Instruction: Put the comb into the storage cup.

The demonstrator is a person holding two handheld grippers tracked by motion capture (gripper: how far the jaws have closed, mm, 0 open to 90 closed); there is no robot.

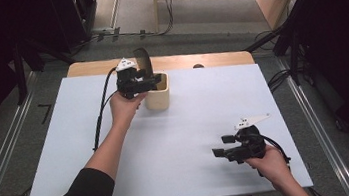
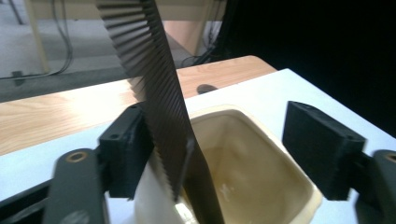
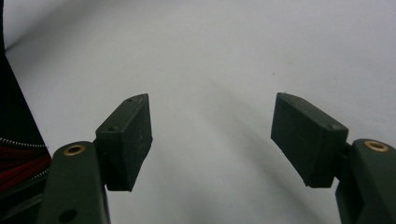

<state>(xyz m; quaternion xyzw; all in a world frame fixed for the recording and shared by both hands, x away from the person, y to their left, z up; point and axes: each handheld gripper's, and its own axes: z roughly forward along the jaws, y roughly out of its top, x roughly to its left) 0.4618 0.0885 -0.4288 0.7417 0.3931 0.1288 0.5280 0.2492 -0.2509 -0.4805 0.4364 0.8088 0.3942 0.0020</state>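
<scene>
A dark toothed comb (image 1: 142,57) (image 2: 159,93) stands tilted in a cream square cup (image 1: 158,100) (image 2: 280,163) at the back of the white tabletop, its upper end sticking out above the rim. My left gripper (image 1: 153,83) (image 2: 217,112) hovers over the cup's mouth, open. The comb leans against the left jaw's pad, while the other jaw stands well clear of it. Near the front right, my right gripper (image 1: 222,145) (image 3: 212,100) is open just above the bare white surface, with nothing between its jaws.
The white sheet (image 1: 191,126) covers a wooden table whose bare back edge (image 1: 183,60) has a small dark hole (image 1: 198,66). The left gripper's cable (image 1: 101,112) trails across the sheet. Metal rails and cables lie on the floor around the table.
</scene>
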